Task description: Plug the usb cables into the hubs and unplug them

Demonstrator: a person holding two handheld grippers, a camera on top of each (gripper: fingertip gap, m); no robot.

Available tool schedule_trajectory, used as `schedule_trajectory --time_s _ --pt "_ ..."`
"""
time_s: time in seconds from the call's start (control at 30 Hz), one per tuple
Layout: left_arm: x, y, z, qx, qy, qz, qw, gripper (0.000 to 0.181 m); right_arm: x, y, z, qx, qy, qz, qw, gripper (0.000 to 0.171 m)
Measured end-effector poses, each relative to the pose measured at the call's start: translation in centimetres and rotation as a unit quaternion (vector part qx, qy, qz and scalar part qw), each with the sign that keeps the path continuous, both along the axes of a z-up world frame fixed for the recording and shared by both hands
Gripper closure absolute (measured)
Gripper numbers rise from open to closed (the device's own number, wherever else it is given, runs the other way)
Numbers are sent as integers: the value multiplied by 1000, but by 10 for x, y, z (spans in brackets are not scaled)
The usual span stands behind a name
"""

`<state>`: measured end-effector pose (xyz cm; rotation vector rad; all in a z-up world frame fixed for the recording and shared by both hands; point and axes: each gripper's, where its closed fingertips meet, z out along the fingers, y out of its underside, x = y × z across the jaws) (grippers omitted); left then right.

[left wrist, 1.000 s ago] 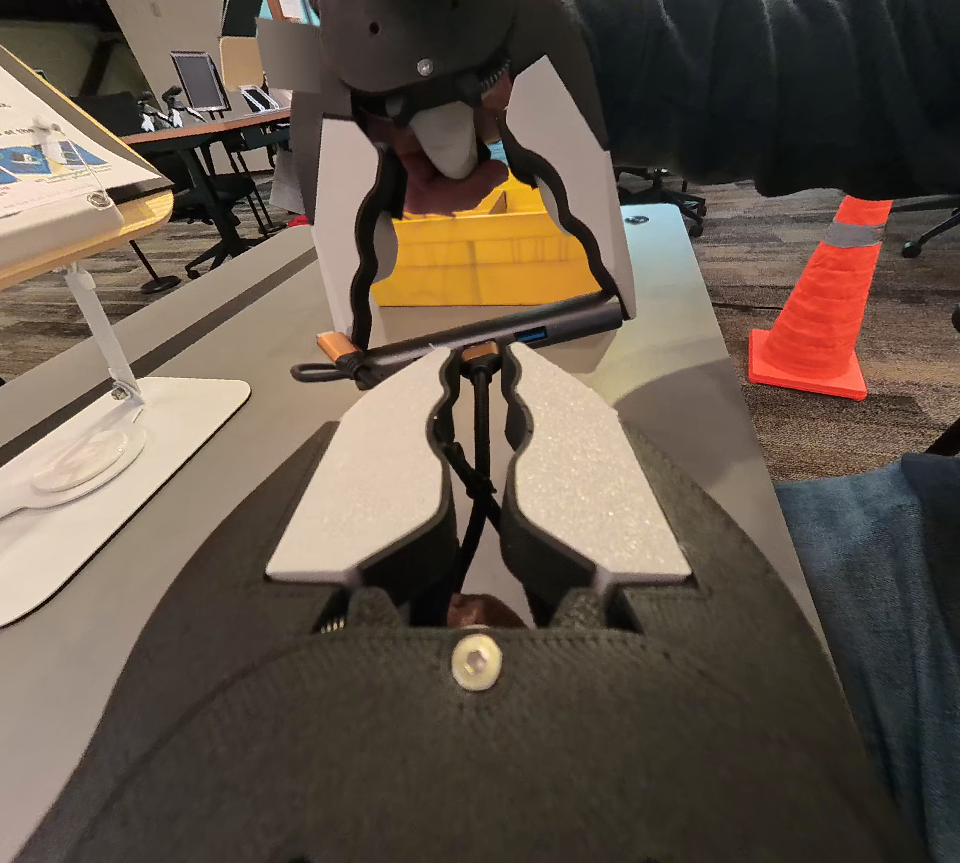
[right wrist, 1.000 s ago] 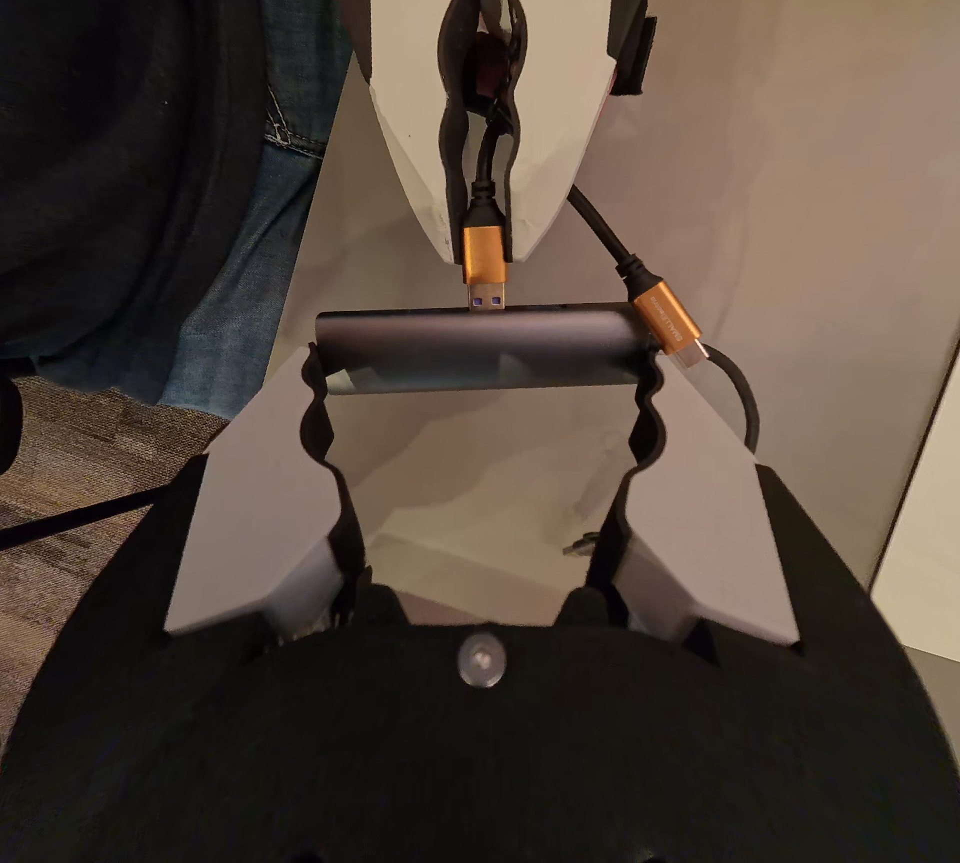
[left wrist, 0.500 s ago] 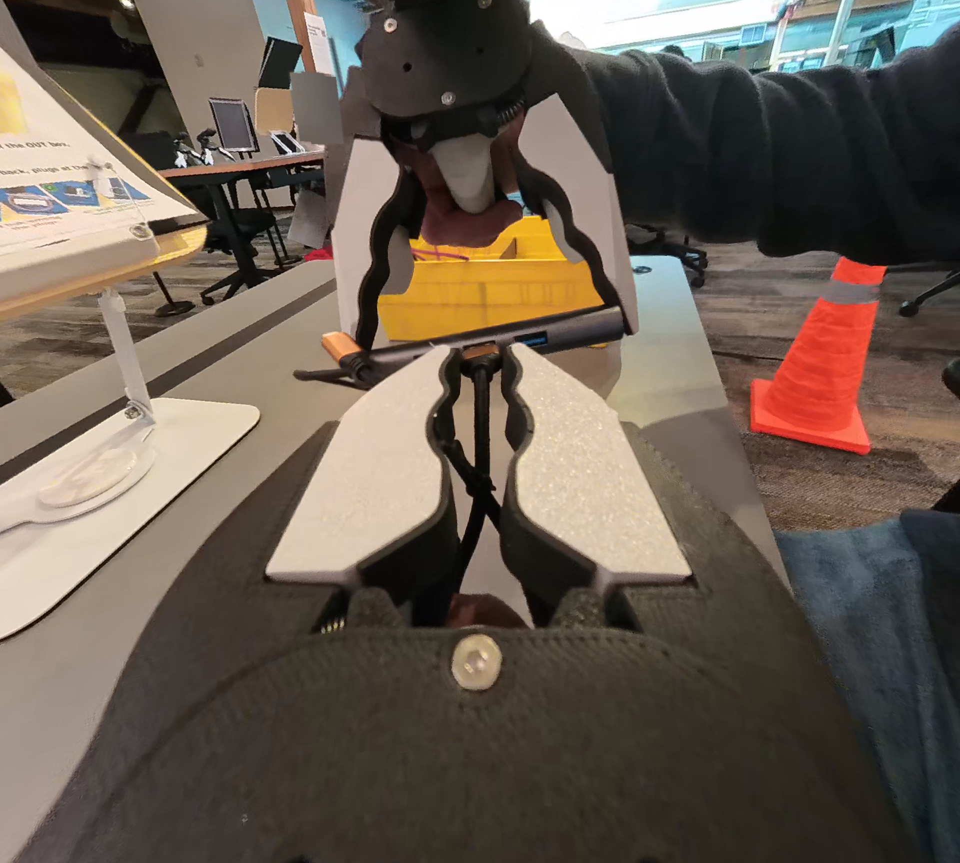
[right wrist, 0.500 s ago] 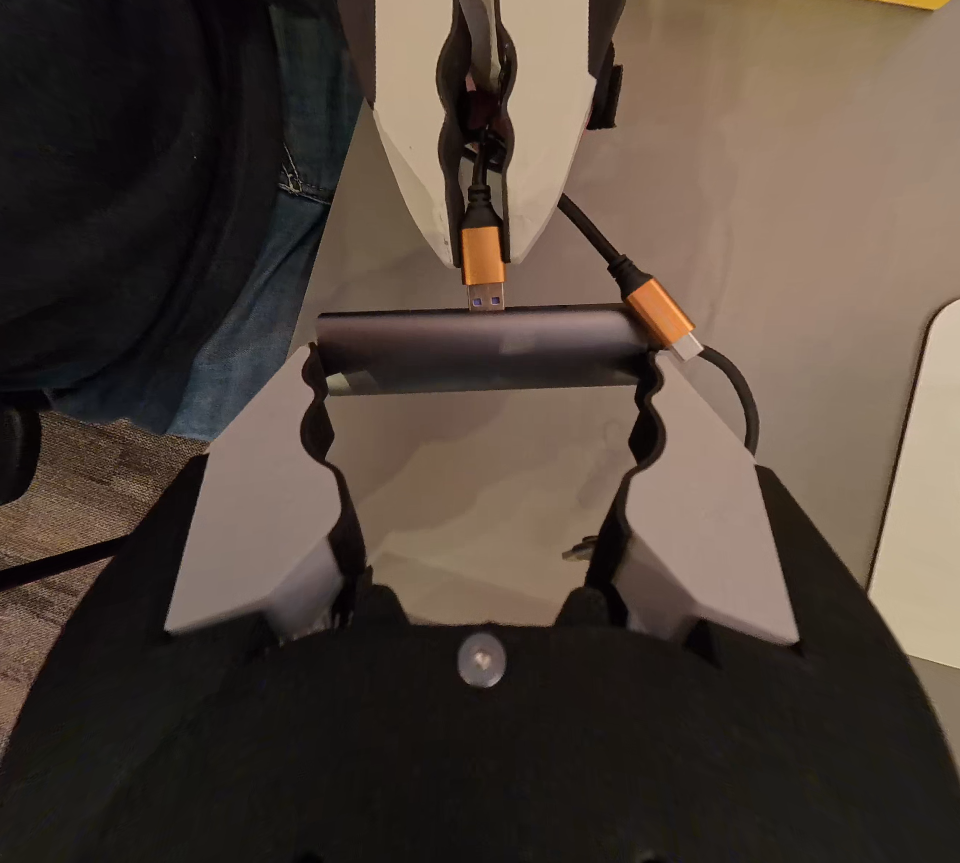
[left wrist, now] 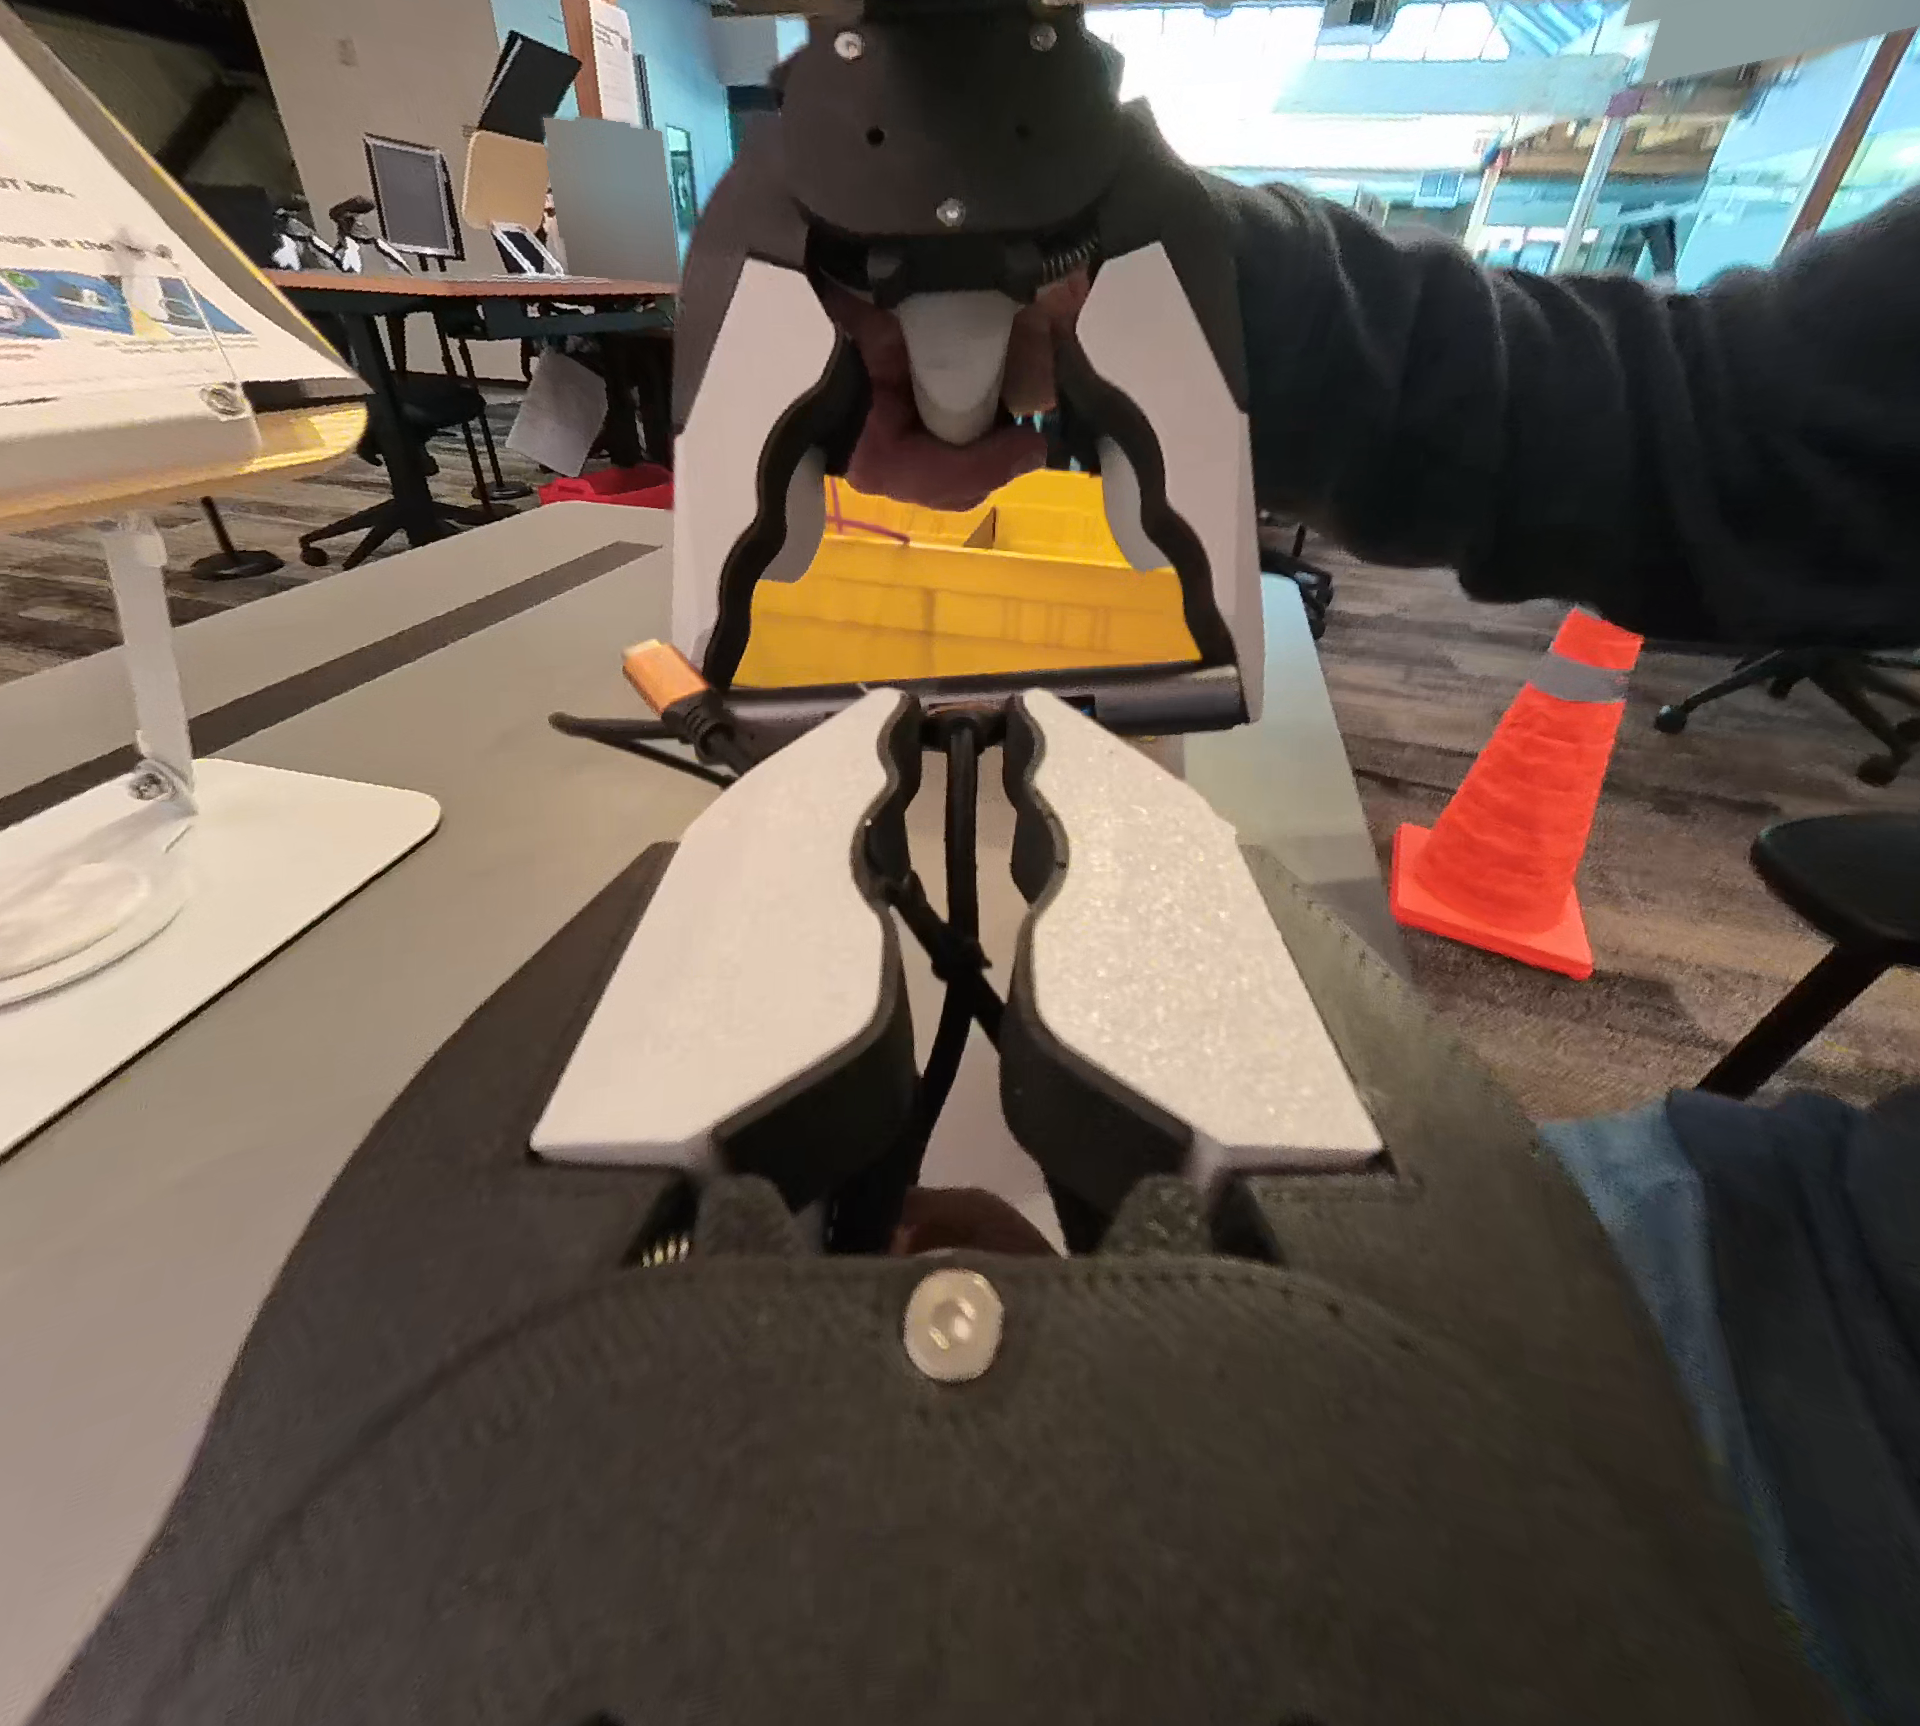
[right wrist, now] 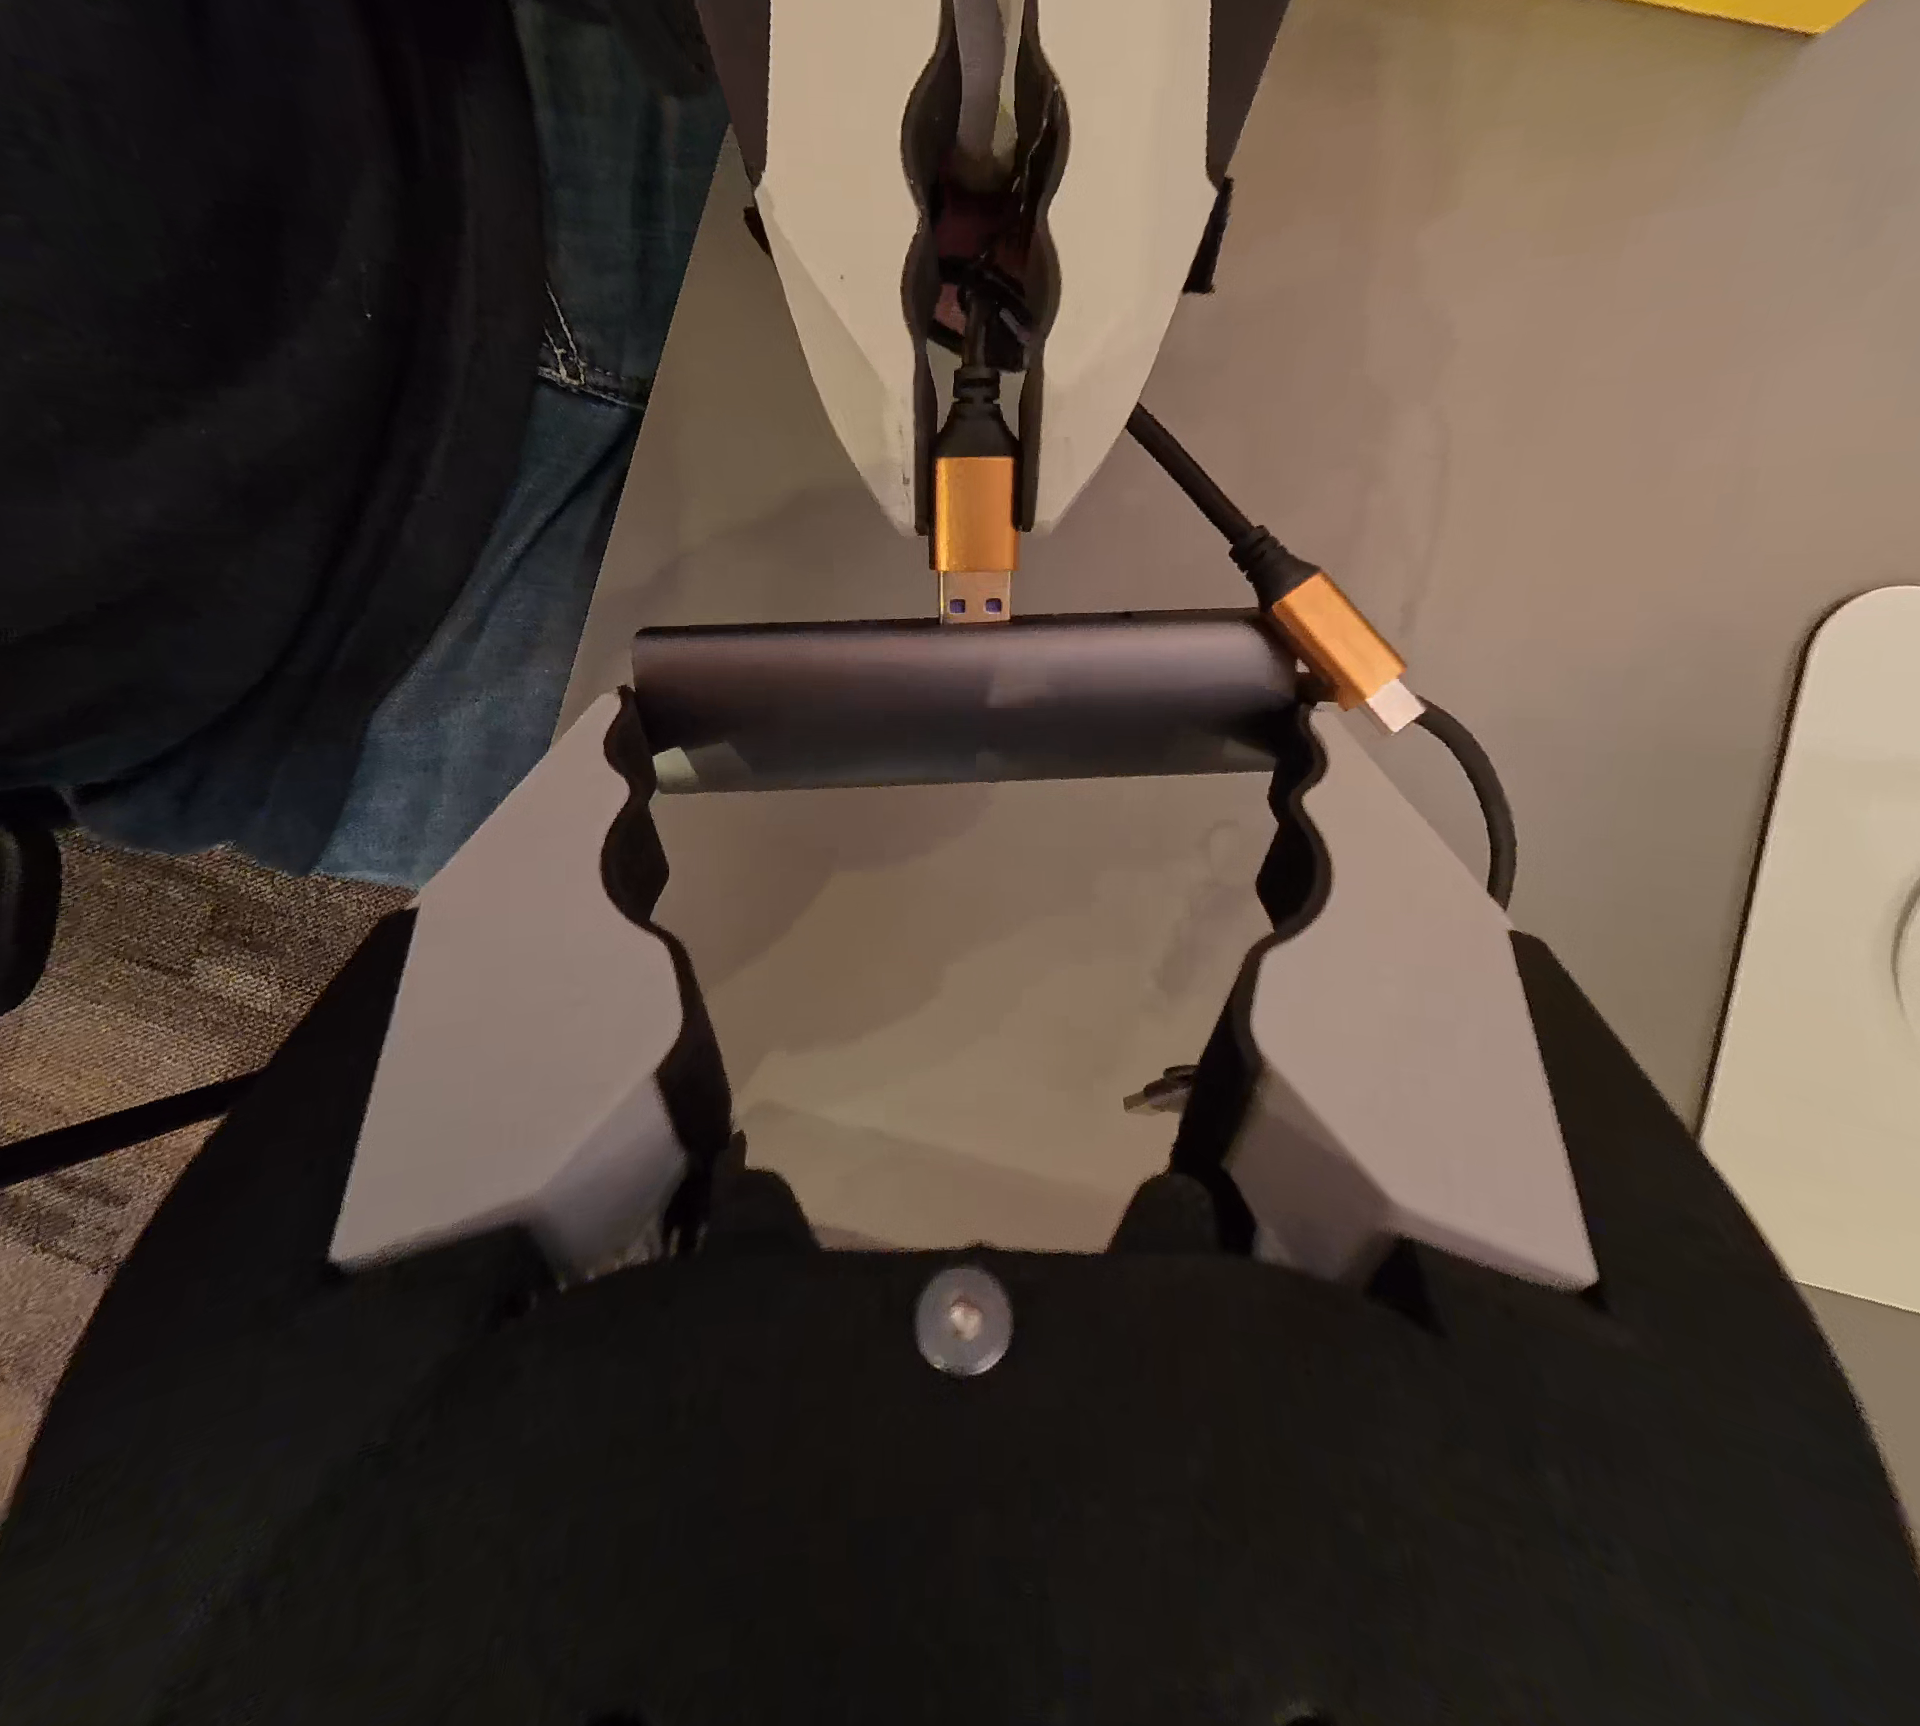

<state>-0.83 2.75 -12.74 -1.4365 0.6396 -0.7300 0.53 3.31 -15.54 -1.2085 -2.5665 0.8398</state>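
USB hub [right wrist: 961, 700], a dark grey bar, is held lengthwise between the spread fingers of the right hand-held gripper [right wrist: 961, 746], clamped by its two short ends above the grey worktop [right wrist: 1455, 305]. The left hand-held gripper [right wrist: 971, 523] is closed on the orange USB-A plug [right wrist: 974, 513] of a black cable, whose metal tip sits in a port on the hub's long side with most of the shell still showing. Against the frames of a second ago the plug's depth looks about the same, while the background has shifted: both tools have risen together and the yellow bin [left wrist: 966, 606] has dropped lower in the left wrist view. So the pair has been lifted, not pushed home. The insertion therefore seems only begun, and a straight, firm push along the port axis is probably needed. The cable's other end, an orange USB-C plug [right wrist: 1340, 658], hangs loose beside the hub's right end, close enough to snag.
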Motion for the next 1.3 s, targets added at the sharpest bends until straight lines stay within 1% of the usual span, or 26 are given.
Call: schedule_trajectory --time_s 0.07,0.17,0.3,0.4,0.63,0.77,0.87,0.97,1.07,1.13,1.23,1.3 --pt "-1 1 4 -11 -31 -4 999 166 -1 1 3 3 6 -4 1000 55" --pt "-1 3 7 -13 -53 -1 998 166 -2 2 5 4 8 -10 1000 55" --pt "-2 2 11 4 -66 4 998 166 -3 0 10 -16 15 -13 1000 55" --pt "-4 -1 15 10 -88 -9 996 166 -4 -2 15 -36 25 -13 999 55" --pt "-6 1 20 -2 -142 -16 990 166 -7 -2 18 -44 36 -17 998 55" --pt "-6 2 20 -4 -150 -13 989 166 -7 -1 17 -47 39 -21 998 55" --pt "-5 2 18 0 -125 -6 992 166 -6 0 16 -43 39 -21 998 55" --pt "-4 3 14 0 -73 3 997 166 -5 1 13 -29 33 -21 999 55" --pt "-5 3 14 1 -60 6 998 166 -6 1 13 -21 32 -19 999 55" --pt "-5 3 13 0 -70 8 998 166 -7 2 13 -18 32 -20 999 55" --pt "-4 8 7 -6 -40 30 999 166 -6 7 6 13 19 -30 999 55" --pt "-4 9 6 -13 -40 40 998 166 -6 9 6 17 18 -35 999 55"
